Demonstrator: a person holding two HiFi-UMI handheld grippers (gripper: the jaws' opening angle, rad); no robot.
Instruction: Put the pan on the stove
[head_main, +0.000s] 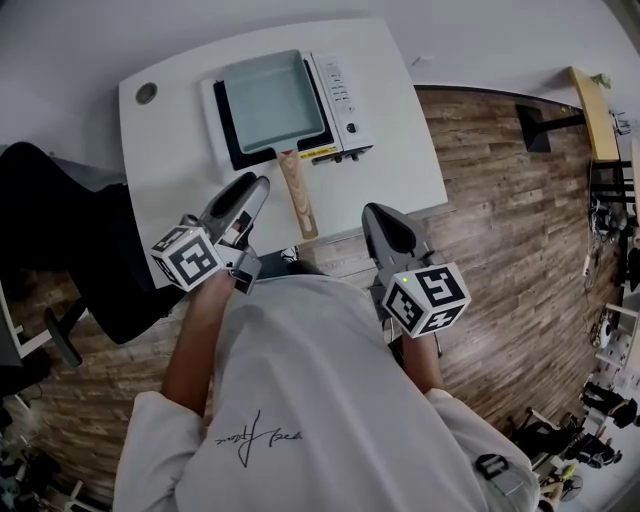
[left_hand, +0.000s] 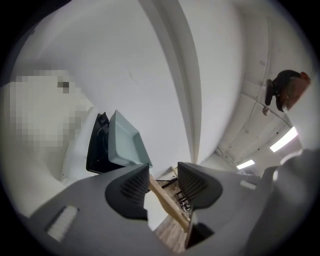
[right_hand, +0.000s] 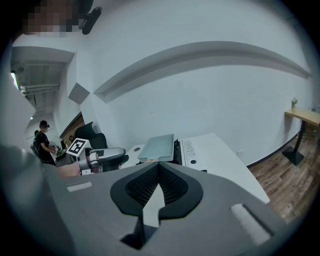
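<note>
pan (head_main: 268, 100) on stove (head_main: 343, 92), wooden handle (head_main: 297, 195) pointing toward the person (head_main: 300, 400)

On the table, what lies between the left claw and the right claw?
The pan's wooden handle lies there; the head view shows it.

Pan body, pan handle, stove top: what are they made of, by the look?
Pan body: likely coated metal; pale teal, matte, thin even walls.
Pan handle: looks like bare wood; light tan, unpainted.
Stove top: smooth black panel, probably glass or ceramic; the look leaves it open.
</note>
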